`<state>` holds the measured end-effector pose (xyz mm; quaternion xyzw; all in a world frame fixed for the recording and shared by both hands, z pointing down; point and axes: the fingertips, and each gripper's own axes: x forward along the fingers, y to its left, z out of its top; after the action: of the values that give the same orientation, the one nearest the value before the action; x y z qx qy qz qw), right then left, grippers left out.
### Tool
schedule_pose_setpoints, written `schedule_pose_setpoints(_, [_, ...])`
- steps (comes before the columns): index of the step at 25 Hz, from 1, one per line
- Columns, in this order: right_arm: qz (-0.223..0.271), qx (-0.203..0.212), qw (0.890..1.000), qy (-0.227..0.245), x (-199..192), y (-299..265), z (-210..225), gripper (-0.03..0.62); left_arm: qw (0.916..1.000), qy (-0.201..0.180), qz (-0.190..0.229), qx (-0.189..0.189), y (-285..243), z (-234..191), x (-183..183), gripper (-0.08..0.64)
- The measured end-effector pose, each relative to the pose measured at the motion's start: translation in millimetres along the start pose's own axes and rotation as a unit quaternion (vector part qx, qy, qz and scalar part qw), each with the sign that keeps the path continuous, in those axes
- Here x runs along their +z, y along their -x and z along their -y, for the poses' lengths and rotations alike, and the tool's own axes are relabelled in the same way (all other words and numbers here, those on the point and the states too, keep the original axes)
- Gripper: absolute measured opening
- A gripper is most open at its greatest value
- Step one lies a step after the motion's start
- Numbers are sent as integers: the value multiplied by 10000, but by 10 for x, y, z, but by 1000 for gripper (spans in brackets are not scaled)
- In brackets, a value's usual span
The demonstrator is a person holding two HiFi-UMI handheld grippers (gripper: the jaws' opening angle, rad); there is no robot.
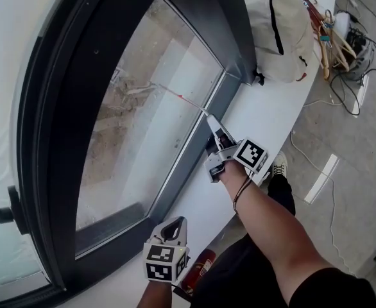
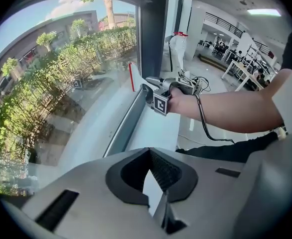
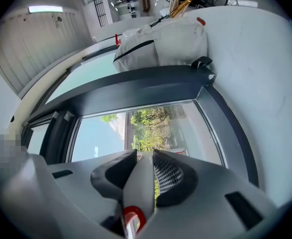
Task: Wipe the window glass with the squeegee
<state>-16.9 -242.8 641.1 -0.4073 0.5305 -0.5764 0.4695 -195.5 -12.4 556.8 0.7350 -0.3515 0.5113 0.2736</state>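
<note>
Stretching in from the lower right, the bare right forearm (image 1: pixel 271 217) is held nearly straight toward the window glass (image 1: pixel 149 127), with the wrist bent slightly inward. The right gripper (image 1: pixel 217 136) is clamped on the pale handle of the squeegee (image 1: pixel 204 113). The squeegee's red-edged blade appears to be laid against the lower right part of the window glass, near the dark frame. The left gripper (image 1: pixel 174 226) is held low, just beside the bottom corner of the window glass and over the white sill (image 1: pixel 265 108). Its jaws are pressed together with nothing between them. A pale bag (image 1: pixel 274 24) is seen on the sill beyond the window glass.
</note>
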Motion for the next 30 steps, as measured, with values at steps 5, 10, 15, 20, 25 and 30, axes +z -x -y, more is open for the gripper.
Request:
schedule_pose_setpoints(5, [-214,-7,9998,58,-341,123,36,95,10000,52,2,14,53,-40,-216,0])
schedule_pose_setpoints(10, [-345,92,9994,17,-696,224,54,95,9999,86,21,51,88,-125,-443,0])
schedule_pose_setpoints(15, [-486,53,9988,-90,-1090,364,117,95,9999,111,55,52,109,-196,-670,0])
schedule_pose_setpoints(20, [-716,61,9973,-129,-1523,512,181,95,9999,115,1,32,141,-227,-922,0])
schedule_pose_setpoints(25, [-1054,41,9943,-171,-1982,678,246,95,9999,159,-37,18,160,-307,-1112,0])
schedule_pose_setpoints(30, [-1364,9,9906,-115,-2315,773,281,95,9999,130,-60,-50,145,-336,-1208,0])
